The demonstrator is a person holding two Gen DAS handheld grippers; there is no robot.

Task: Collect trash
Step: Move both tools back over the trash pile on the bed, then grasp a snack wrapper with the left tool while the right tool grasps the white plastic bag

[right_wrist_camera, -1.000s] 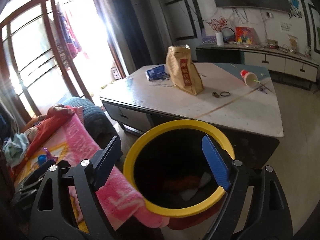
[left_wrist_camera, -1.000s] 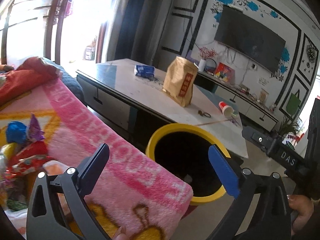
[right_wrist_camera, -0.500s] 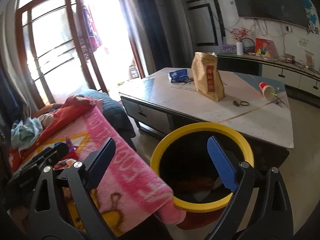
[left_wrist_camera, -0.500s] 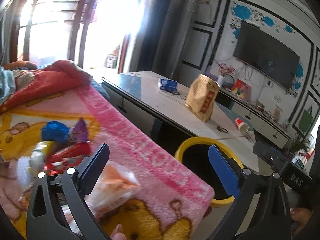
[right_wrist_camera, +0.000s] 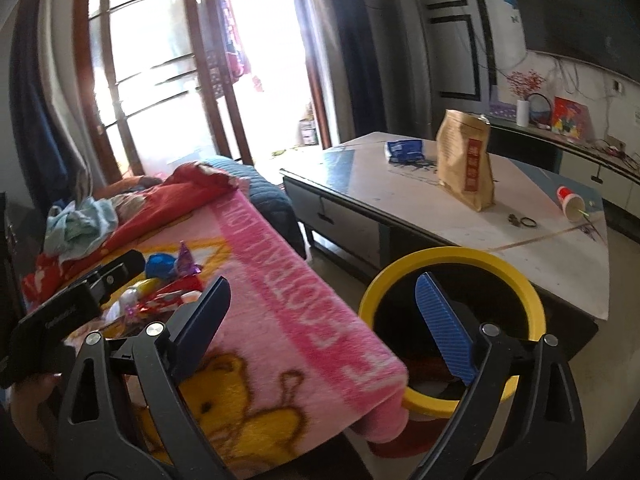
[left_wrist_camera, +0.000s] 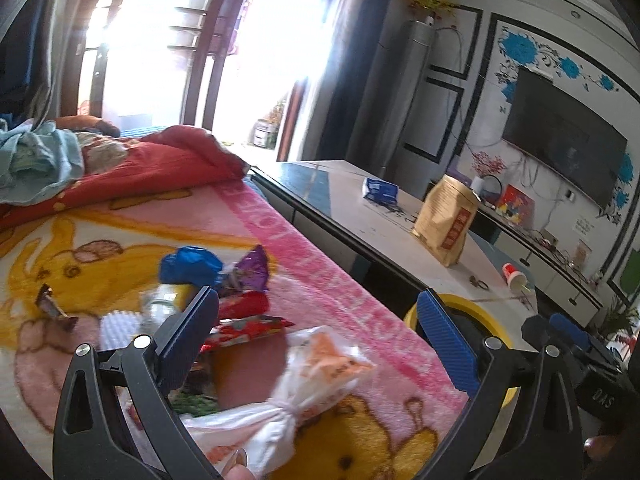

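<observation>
Trash (left_wrist_camera: 240,304), a loose heap of wrappers and a knotted plastic bag (left_wrist_camera: 304,384), lies on the pink blanket (left_wrist_camera: 340,292) beside a yellow-rimmed bin (right_wrist_camera: 452,264) that stands on the floor between the blanket and a low table (right_wrist_camera: 520,240). The step in hand appears to be the approach for a pick. The left gripper (left_wrist_camera: 316,328) hovers just above the heap, jaws spread wide and holding nothing. The right gripper (right_wrist_camera: 320,316) hangs over the blanket's edge and the bin's mouth, likewise wide open and empty. The next move likely calls for the left jaws to come down around the knotted bag, the nearest piece, then close on it. The left view alone shows the heap piece by piece: blue wrapper (left_wrist_camera: 188,268), purple wrapper (left_wrist_camera: 252,268), red packet (left_wrist_camera: 248,324). The right view alone looks into the bin, where some debris already lies.
</observation>
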